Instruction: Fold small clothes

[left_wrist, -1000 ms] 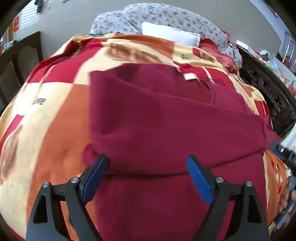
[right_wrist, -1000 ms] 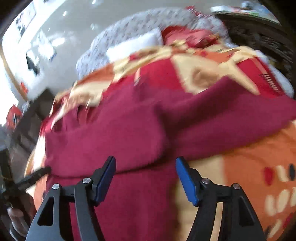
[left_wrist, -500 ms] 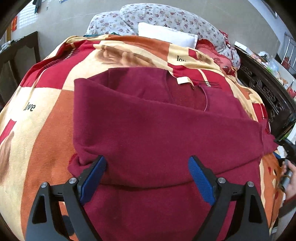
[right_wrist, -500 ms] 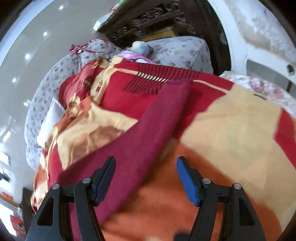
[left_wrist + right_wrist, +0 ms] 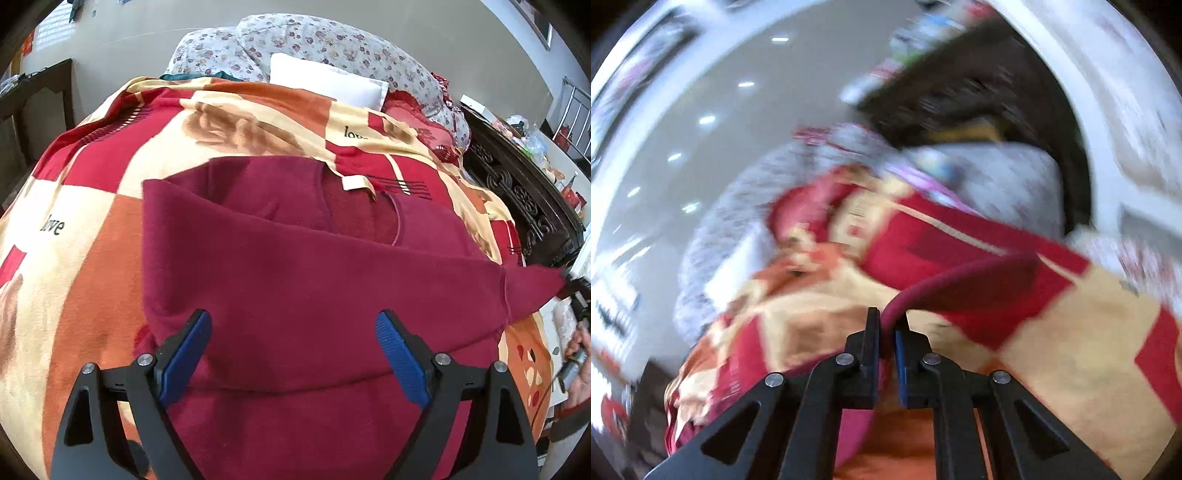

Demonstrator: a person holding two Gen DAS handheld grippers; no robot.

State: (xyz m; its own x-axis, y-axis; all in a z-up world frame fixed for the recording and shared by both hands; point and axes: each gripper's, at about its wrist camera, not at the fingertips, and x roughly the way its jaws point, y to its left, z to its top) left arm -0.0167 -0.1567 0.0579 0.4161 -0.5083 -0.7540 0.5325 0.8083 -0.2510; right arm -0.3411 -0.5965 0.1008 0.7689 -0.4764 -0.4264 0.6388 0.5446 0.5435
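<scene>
A maroon top (image 5: 303, 280) lies on the bed, with one sleeve folded across its body toward the right. My left gripper (image 5: 293, 354) is open and empty, hovering over the garment's lower part with blue pads (image 5: 184, 354) apart. My right gripper (image 5: 888, 332) is shut on the sleeve end (image 5: 964, 284) of the maroon top, which arches up from the jaws. In the left wrist view the right gripper (image 5: 574, 291) shows at the far right, holding the sleeve's tip. The right wrist view is blurred.
A red, orange and cream blanket (image 5: 92, 206) covers the bed. A white pillow (image 5: 328, 81) and floral bedding (image 5: 332, 40) lie at the head. A dark carved wooden bed frame (image 5: 517, 184) runs along the right. A dark table (image 5: 33, 96) stands at the left.
My right gripper swung to the sleeve end and closed on it, where it was open before. The sleeve is now pulled out to the right. My left gripper stayed open over the garment.
</scene>
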